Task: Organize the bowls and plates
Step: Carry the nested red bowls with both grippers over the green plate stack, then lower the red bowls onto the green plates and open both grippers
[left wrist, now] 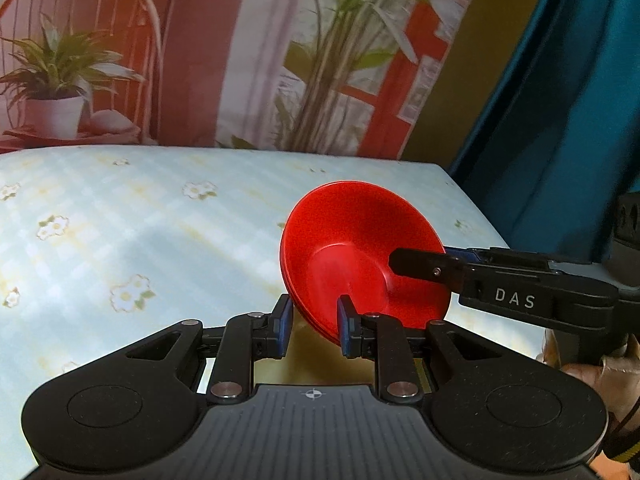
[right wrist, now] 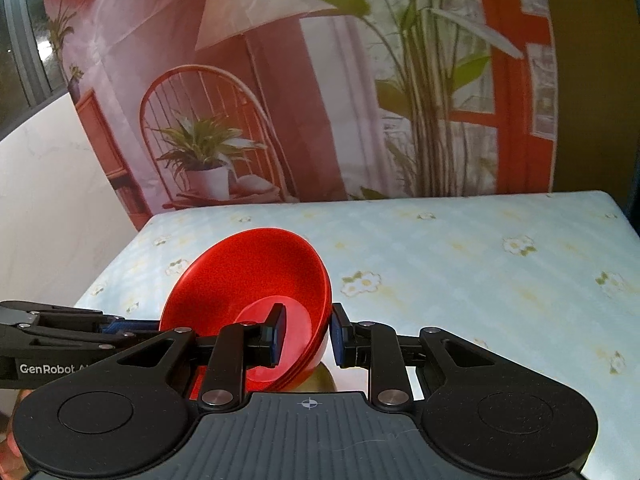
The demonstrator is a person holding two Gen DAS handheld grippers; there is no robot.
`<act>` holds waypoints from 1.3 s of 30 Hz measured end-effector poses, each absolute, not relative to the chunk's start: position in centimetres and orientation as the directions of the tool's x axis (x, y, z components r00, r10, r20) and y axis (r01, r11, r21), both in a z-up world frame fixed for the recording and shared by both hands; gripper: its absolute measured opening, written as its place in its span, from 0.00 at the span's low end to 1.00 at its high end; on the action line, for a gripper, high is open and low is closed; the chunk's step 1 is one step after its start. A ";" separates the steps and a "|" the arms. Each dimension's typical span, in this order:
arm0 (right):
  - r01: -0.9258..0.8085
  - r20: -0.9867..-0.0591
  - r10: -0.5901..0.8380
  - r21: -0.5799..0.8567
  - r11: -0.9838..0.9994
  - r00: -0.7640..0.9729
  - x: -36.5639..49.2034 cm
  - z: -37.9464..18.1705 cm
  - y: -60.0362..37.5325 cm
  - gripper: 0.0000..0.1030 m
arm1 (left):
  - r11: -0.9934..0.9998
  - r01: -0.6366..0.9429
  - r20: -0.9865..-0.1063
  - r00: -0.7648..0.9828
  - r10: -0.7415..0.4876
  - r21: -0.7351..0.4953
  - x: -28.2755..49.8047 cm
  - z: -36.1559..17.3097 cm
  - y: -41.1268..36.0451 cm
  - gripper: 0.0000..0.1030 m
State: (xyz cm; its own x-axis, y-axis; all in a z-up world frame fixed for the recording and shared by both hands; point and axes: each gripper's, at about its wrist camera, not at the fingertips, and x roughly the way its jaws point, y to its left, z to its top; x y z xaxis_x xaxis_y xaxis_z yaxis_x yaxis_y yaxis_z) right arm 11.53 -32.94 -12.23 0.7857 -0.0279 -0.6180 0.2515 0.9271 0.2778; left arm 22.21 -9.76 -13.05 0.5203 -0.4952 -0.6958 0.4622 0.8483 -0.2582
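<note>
A stack of red bowls (left wrist: pixel 352 256) is held tilted above the table, between both grippers. My left gripper (left wrist: pixel 314 326) has one finger inside the near rim and one outside, closed on the stack's edge. My right gripper (right wrist: pixel 306 334) grips the opposite rim the same way, one finger inside the bowl and one outside. The same stack of red bowls (right wrist: pixel 248 280) shows several nested rims at its lower edge in the right wrist view. The right gripper's finger (left wrist: pixel 420 266) reaches in from the right in the left wrist view.
The table (left wrist: pixel 140 220) is covered by a pale blue cloth with small flowers. A printed backdrop (right wrist: pixel 320 100) with plants and a chair hangs behind it. A blue curtain (left wrist: pixel 560 120) hangs at the right. A white wall (right wrist: pixel 48 200) stands to the left.
</note>
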 end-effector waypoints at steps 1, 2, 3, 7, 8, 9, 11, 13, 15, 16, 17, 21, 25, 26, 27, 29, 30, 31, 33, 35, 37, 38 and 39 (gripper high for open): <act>0.255 -0.620 -0.030 0.277 0.926 0.784 11.1 -12.3 -33.0 0.22 | 0.845 0.466 -0.697 0.515 -0.499 -0.261 22.0 -13.1 -9.8 0.23; 0.257 -0.621 -0.032 0.277 0.926 0.783 10.8 -12.4 -33.0 0.22 | 0.843 0.469 -0.697 0.511 -0.503 -0.264 21.8 -13.2 -9.8 0.23; 0.260 -0.622 -0.033 0.277 0.925 0.782 10.5 -12.4 -33.0 0.22 | 0.841 0.472 -0.698 0.507 -0.505 -0.266 21.7 -13.3 -9.9 0.23; 0.269 -0.624 -0.041 0.276 0.923 0.780 9.5 -12.7 -32.9 0.22 | 0.835 0.482 -0.703 0.496 -0.510 -0.267 21.1 -13.6 -10.0 0.23; 0.270 -0.625 -0.041 0.276 0.922 0.779 9.3 -12.8 -32.9 0.22 | 0.834 0.481 -0.705 0.491 -0.512 -0.270 21.1 -13.7 -10.0 0.23; 0.271 -0.627 -0.041 0.277 0.922 0.778 9.2 -12.8 -32.8 0.22 | 0.834 0.480 -0.707 0.488 -0.513 -0.274 21.1 -13.8 -9.9 0.23; 0.273 -0.631 -0.040 0.276 0.922 0.775 9.0 -13.1 -32.7 0.22 | 0.834 0.476 -0.710 0.483 -0.513 -0.279 21.0 -14.0 -9.7 0.23; 0.274 -0.634 -0.040 0.276 0.921 0.772 8.9 -13.3 -32.4 0.22 | 0.834 0.475 -0.713 0.478 -0.513 -0.281 20.9 -14.1 -9.6 0.24; 0.276 -0.637 -0.037 0.280 0.919 0.770 8.9 -13.6 -32.3 0.22 | 0.834 0.472 -0.716 0.474 -0.512 -0.284 20.7 -14.5 -9.4 0.24; 0.276 -0.638 -0.035 0.282 0.919 0.769 8.8 -13.7 -32.2 0.22 | 0.835 0.470 -0.719 0.471 -0.511 -0.286 20.7 -14.5 -9.3 0.24; 0.276 -0.640 -0.033 0.283 0.919 0.768 8.9 -13.8 -32.1 0.22 | 0.837 0.466 -0.721 0.469 -0.510 -0.288 20.6 -14.7 -9.2 0.24; 0.271 -0.649 -0.021 0.288 0.918 0.761 8.9 -14.4 -31.6 0.22 | 0.841 0.457 -0.728 0.465 -0.504 -0.291 20.3 -15.1 -8.7 0.24; 0.265 -0.656 -0.009 0.292 0.919 0.755 8.8 -14.8 -30.9 0.22 | 0.844 0.446 -0.733 0.460 -0.501 -0.298 20.0 -15.3 -8.1 0.24; 0.264 -0.657 -0.007 0.293 0.919 0.753 8.8 -15.0 -30.8 0.22 | 0.845 0.443 -0.733 0.460 -0.500 -0.299 20.0 -15.4 -8.0 0.24; 0.262 -0.659 -0.003 0.295 0.919 0.752 8.8 -15.1 -30.6 0.22 | 0.847 0.440 -0.734 0.460 -0.499 -0.300 19.9 -15.5 -7.9 0.24; 0.259 -0.663 0.004 0.299 0.918 0.748 8.9 -15.3 -30.4 0.22 | 0.850 0.430 -0.736 0.460 -0.497 -0.305 19.8 -15.7 -7.6 0.25; 0.259 -0.666 0.007 0.299 0.918 0.746 8.9 -15.5 -30.3 0.22 | 0.851 0.426 -0.737 0.460 -0.496 -0.307 19.8 -15.8 -7.5 0.26; 0.258 -0.669 0.009 0.299 0.919 0.743 9.0 -15.6 -30.2 0.22 | 0.853 0.423 -0.737 0.463 -0.493 -0.305 19.8 -15.9 -7.4 0.27; 0.254 -0.676 0.014 0.297 0.920 0.737 9.1 -16.0 -29.9 0.22 | 0.858 0.416 -0.739 0.467 -0.485 -0.301 19.6 -16.2 -7.3 0.27; 0.255 -0.679 0.013 0.293 0.921 0.734 9.3 -16.2 -29.6 0.22 | 0.860 0.410 -0.740 0.468 -0.484 -0.304 19.6 -16.5 -7.2 0.27; 0.260 -0.681 0.009 0.291 0.921 0.732 9.4 -16.5 -29.6 0.22 | 0.859 0.409 -0.733 0.474 -0.488 -0.307 19.5 -16.6 -7.2 0.27; 0.262 -0.680 0.005 0.290 0.920 0.733 9.4 -16.5 -29.6 0.22 | 0.858 0.410 -0.729 0.477 -0.490 -0.308 19.5 -16.6 -7.1 0.27; 0.265 -0.681 0.000 0.285 0.921 0.732 9.5 -16.6 -29.5 0.22 | 0.858 0.410 -0.727 0.479 -0.491 -0.309 19.5 -16.6 -7.2 0.27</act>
State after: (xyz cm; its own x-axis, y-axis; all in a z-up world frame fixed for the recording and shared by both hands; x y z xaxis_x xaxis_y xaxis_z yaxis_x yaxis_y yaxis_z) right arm 9.47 -29.54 -16.61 0.7321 0.0001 -0.6812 0.2647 0.9214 0.2846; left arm 19.47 -7.17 -16.58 0.4793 -0.4912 -0.7273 0.4099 0.8580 -0.3095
